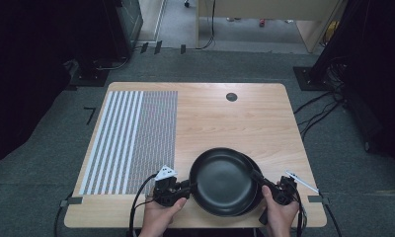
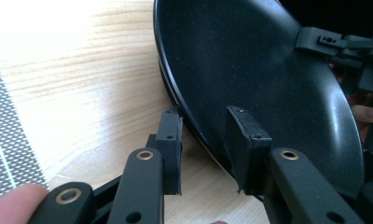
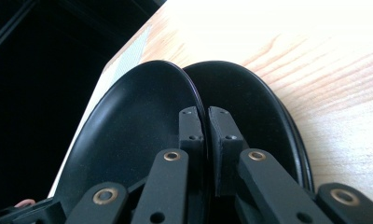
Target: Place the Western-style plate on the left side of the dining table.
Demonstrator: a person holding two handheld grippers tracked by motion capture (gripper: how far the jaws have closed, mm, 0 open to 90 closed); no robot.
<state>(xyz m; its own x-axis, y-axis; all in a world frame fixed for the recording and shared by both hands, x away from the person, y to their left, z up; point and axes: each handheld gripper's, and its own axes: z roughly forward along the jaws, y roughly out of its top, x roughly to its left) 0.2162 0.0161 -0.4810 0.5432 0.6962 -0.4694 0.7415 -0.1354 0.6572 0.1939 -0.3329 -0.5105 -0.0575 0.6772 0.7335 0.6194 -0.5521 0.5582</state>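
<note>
Two black plates lie stacked at the near middle of the wooden table. The upper plate sits shifted left, and in the right gripper view it tilts up off the lower plate. My left gripper is shut on the upper plate's left rim, one pad outside and one inside. At the right rim, my right gripper is shut on the same plate's thin edge. A hand holds each gripper at the table's near edge.
A striped and dotted grey mat covers the table's left part. A round dark grommet sits near the far edge. A thin pen-like object lies by the right gripper. Cables run over the dark carpet around the table.
</note>
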